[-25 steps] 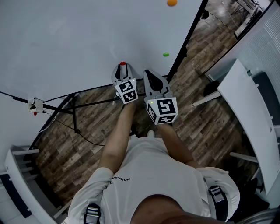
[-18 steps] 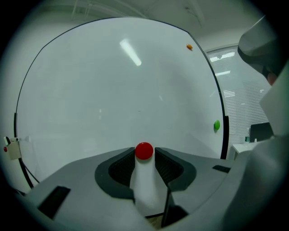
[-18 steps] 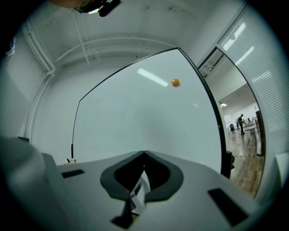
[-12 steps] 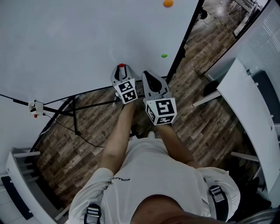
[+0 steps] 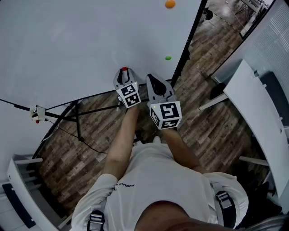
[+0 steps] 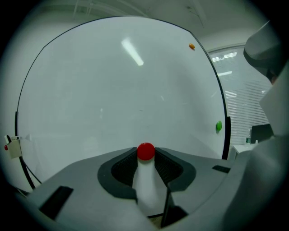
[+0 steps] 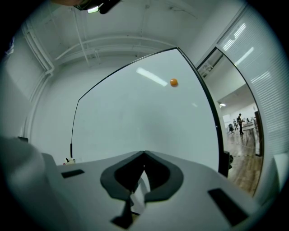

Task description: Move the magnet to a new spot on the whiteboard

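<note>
A small red magnet (image 5: pixel 124 68) sits at the tip of my left gripper (image 5: pixel 124 71), right in front of the whiteboard (image 5: pixel 81 40) near its lower edge. In the left gripper view the red magnet (image 6: pixel 146 151) is pinched between the two dark pads of the left gripper (image 6: pixel 146 154). Whether it touches the board I cannot tell. My right gripper (image 5: pixel 152 76) is held beside it, to the right, and its jaws meet at the tips with nothing between them; the right gripper (image 7: pixel 143 156) faces the board.
An orange magnet (image 5: pixel 170 3) and a green magnet (image 5: pixel 168 58) stick near the board's black right edge (image 5: pixel 187 45). The board's stand legs and cables (image 5: pixel 76 122) cross the wooden floor. A white table (image 5: pixel 255 113) stands at the right.
</note>
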{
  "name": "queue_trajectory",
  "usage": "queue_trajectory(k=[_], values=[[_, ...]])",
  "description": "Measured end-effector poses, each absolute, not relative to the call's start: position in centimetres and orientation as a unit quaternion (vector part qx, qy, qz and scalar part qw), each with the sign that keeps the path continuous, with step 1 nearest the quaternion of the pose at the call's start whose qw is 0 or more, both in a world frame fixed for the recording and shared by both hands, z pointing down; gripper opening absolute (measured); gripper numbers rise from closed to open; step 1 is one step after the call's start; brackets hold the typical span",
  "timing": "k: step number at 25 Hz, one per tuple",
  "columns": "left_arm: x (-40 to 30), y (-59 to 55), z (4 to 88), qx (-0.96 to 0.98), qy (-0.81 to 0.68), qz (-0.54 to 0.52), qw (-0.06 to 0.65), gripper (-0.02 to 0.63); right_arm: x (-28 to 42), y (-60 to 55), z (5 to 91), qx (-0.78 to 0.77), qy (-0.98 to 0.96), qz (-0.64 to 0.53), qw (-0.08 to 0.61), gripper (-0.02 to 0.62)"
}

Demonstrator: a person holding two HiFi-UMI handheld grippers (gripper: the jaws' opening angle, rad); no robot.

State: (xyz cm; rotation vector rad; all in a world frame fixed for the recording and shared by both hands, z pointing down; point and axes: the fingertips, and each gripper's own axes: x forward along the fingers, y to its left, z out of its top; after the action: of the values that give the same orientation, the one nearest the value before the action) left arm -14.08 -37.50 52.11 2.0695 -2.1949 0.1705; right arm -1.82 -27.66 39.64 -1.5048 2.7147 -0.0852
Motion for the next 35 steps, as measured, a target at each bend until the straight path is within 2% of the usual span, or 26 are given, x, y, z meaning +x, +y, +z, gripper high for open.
queue_trajectory(k=[6,35], values=[[-14.2,-37.5,51.6,0.684,-0.726,0.068,0.038,0.118,-1.7,-27.6,39.7,-0.486,0.873,-0.027,0.018,0.014],[-13.4,-32.8,48.8,0.706,-0.706,0.040,0.043,0.118,-1.9,-26.1,39.3,-0.485,0.874,-0.025,0.022,0.014]])
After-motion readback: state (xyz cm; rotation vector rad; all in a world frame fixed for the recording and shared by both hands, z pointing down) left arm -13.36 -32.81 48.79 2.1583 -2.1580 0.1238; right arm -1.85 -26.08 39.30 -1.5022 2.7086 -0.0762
